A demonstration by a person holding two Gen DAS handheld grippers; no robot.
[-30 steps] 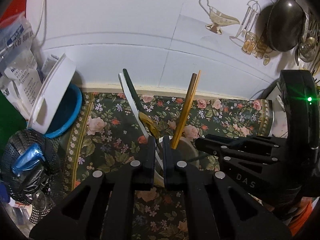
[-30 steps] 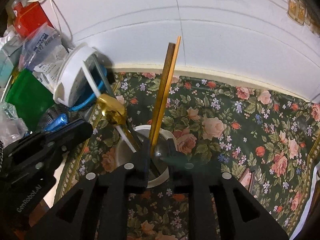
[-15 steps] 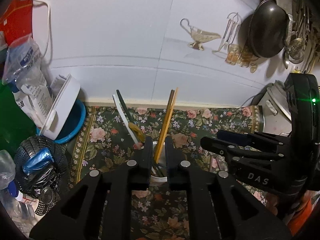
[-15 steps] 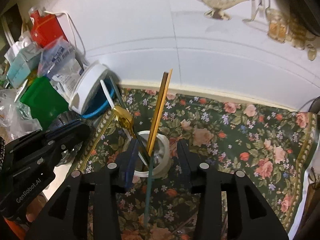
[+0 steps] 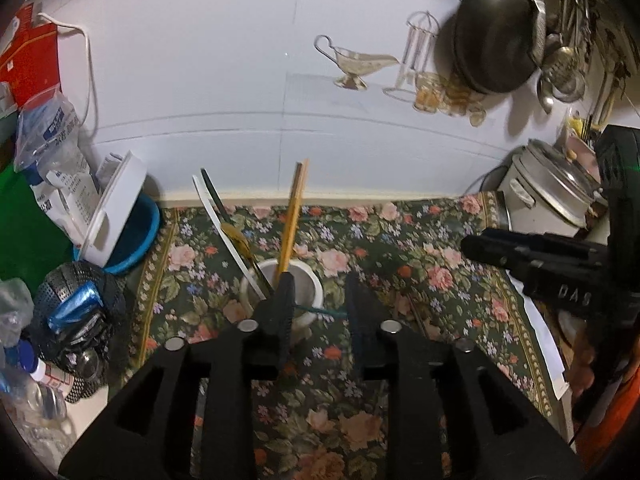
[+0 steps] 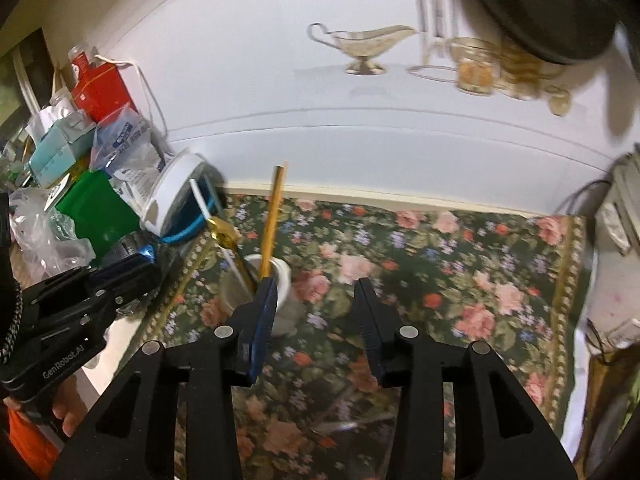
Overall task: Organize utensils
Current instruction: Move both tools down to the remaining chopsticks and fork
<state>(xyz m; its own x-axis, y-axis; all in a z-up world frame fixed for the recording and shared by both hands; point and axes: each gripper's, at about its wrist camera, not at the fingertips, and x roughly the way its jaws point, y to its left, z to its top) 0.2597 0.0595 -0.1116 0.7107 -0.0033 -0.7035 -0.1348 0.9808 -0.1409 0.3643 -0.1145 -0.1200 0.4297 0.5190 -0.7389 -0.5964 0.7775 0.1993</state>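
We see both the left gripper (image 5: 318,294) and right gripper (image 6: 316,300) wide, holding nothing; only the left view shows a teal stick (image 5: 320,312) (thin) beside the white cup (image 5: 308,280)

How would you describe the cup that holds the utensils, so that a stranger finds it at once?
Start at the floral tablecloth below the white wall. On its left part, near the blue bowl, stands a white cup. It alone has wooden chopsticks and a gold spoon sticking up from it.
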